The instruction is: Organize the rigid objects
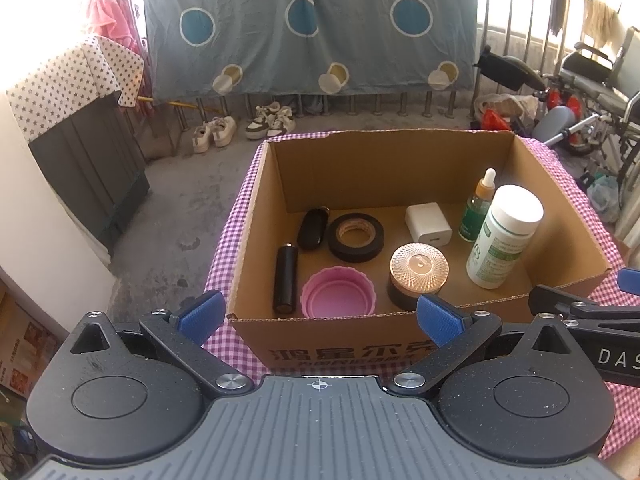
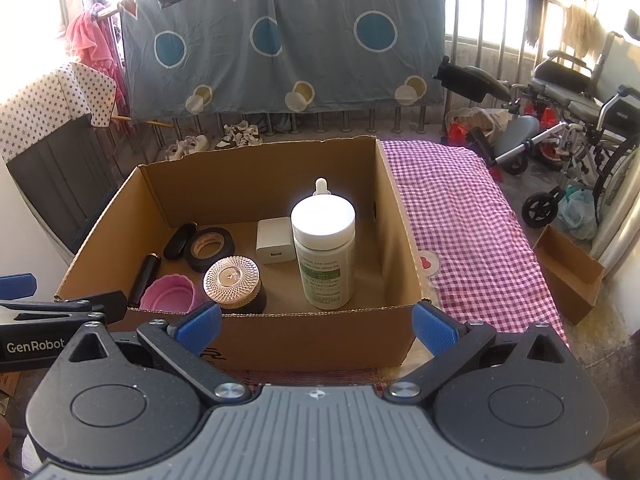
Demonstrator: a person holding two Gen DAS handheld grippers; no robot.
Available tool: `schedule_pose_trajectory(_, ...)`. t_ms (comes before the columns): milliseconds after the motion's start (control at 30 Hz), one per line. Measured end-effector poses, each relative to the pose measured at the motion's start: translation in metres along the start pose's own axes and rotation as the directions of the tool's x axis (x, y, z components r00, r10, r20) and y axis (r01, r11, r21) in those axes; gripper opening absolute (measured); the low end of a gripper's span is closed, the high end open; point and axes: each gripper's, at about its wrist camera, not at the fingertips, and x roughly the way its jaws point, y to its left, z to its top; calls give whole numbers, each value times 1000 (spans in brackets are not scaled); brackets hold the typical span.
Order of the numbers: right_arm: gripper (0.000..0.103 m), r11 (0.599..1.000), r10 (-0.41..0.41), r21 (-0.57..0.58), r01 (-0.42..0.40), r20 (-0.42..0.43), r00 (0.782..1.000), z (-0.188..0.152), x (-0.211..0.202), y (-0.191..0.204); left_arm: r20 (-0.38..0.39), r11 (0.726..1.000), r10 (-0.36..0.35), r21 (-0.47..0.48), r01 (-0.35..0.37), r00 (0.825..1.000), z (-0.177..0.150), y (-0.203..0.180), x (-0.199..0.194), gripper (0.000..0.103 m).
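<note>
Nearest the cameras, the left tool (image 1: pixel 319 318) and the right tool (image 2: pixel 317 326) are being held with their blue fingers spread apart and nothing between them, both just short of the near wall of the cardboard box (image 1: pixel 400 348). The box is sitting on a checked cloth (image 2: pixel 472 232) covering the worktop, toward its left edge.

Inside, along the near wall, a black tube (image 1: pixel 285 280), a pink lid (image 1: pixel 339 293) and a jar with a patterned gold top (image 1: pixel 418 274) are being kept side by side. A tall white bottle (image 1: pixel 505 236) is standing upright by the right wall. Further back, a roll of black tape (image 1: pixel 356 237), a small black case (image 1: pixel 312 227), a white charger (image 1: pixel 428 225) and a green dropper bottle (image 1: pixel 478 205) are lying or standing close together.

Every item is being seen inside the box already, and the cloth to the right is lying bare, so the sorting is judged nearly finished. The risk is judged to lie with the tall bottle and the dropper bottle: being narrow and upright, either could be tipped by a tool reaching past, or by the box being nudged.
</note>
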Motion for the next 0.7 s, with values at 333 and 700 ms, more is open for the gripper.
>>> schedule_pose_trajectory(333, 103, 1000, 4, 0, -4, -1, 1000, -1, -1, 0, 8, 1000, 4, 4, -4, 1000, 0, 0, -3, 102)
schedule_pose_trajectory(700, 103, 1000, -1, 18, 1, 2, 1000, -2, -4, -3, 11, 1000, 1, 5, -1, 1000, 1, -3, -5, 102)
